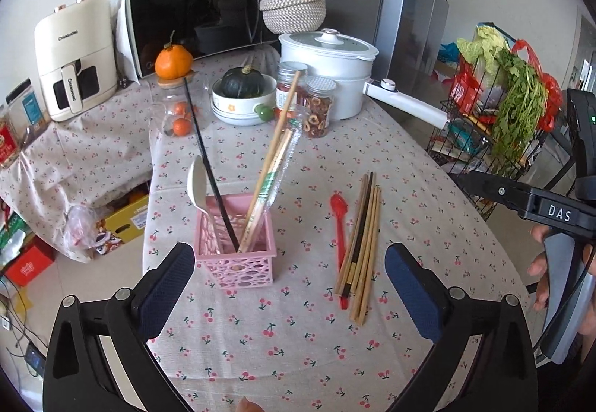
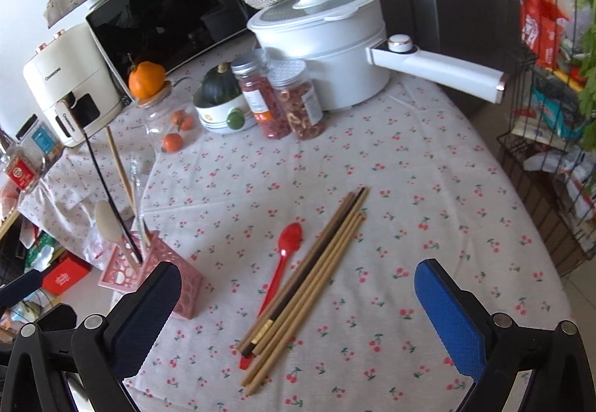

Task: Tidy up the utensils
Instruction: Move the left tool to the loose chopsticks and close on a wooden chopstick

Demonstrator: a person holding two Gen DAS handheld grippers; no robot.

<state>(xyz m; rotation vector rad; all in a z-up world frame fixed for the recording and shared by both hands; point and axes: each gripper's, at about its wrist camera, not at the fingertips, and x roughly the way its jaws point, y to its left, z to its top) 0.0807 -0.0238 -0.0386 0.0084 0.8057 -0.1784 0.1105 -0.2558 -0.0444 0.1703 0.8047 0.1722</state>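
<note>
A pink perforated holder (image 1: 238, 255) stands on the cherry-print tablecloth. It holds a white spoon (image 1: 197, 184), a black chopstick (image 1: 208, 166) and wrapped wooden chopsticks (image 1: 272, 166). To its right lie several loose chopsticks (image 1: 361, 248) and a red plastic spoon (image 1: 339, 225). My left gripper (image 1: 290, 281) is open and empty above the cloth, in front of the holder. My right gripper (image 2: 298, 300) is open and empty, with the loose chopsticks (image 2: 305, 285) and the red spoon (image 2: 283, 263) between its fingers; the holder (image 2: 156, 274) is to its left.
At the table's back stand a white pot with a long handle (image 2: 335, 39), two jars (image 2: 279, 103), a bowl with a green squash (image 1: 242, 95), a glass jar with oranges (image 1: 178, 110) and a microwave (image 1: 201, 17). A wire rack of greens (image 1: 495, 106) stands right of the table.
</note>
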